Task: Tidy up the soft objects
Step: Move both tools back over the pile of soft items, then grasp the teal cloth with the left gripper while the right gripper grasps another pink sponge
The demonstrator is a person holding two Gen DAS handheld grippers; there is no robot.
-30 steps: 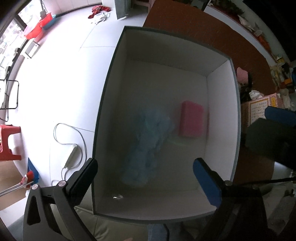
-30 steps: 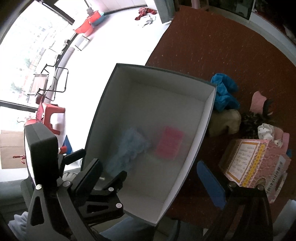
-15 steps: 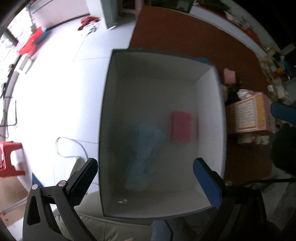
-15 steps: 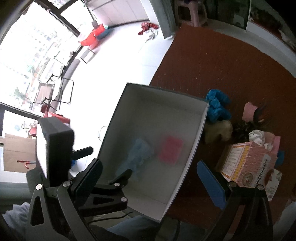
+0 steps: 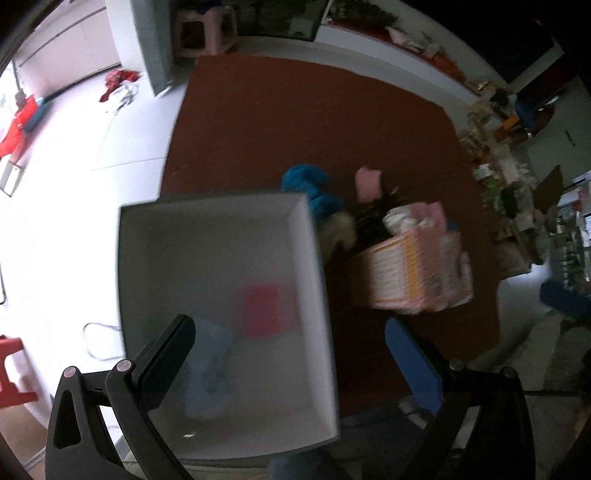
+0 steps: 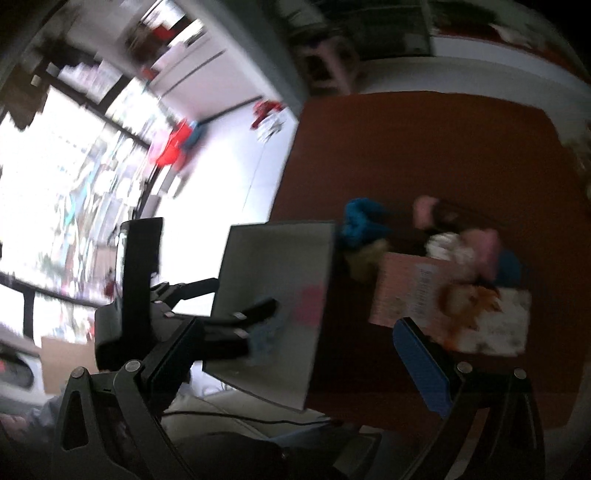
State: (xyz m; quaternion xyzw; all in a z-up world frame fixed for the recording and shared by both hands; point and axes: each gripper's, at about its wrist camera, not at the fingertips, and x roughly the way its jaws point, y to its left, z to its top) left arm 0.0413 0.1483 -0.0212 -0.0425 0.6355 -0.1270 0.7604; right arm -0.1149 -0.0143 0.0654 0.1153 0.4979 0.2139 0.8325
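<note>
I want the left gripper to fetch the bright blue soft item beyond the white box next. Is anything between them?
Partly. The left gripper hangs open over the white box, whose far right corner hides the near edge of the blue soft item on the red-brown mat. From above, nothing visible covers it.

- A lived-in home, most likely a living room.
- A rust-brown rug (image 5: 314,122) covers part of a pale tiled floor (image 5: 122,125).
- A large window (image 6: 55,177) fills one side, bright with daylight.
- A small pink plastic stool (image 5: 205,27) stands at the rug's far edge.
- A heap of red and white clothes (image 5: 120,83) lies on the floor.
- A red stool (image 5: 11,369) stands at the left.
- Soft toys sit beside a pink printed box (image 5: 417,273) on the rug.
- A cluttered shelf (image 5: 495,162) lines the right side.
</note>
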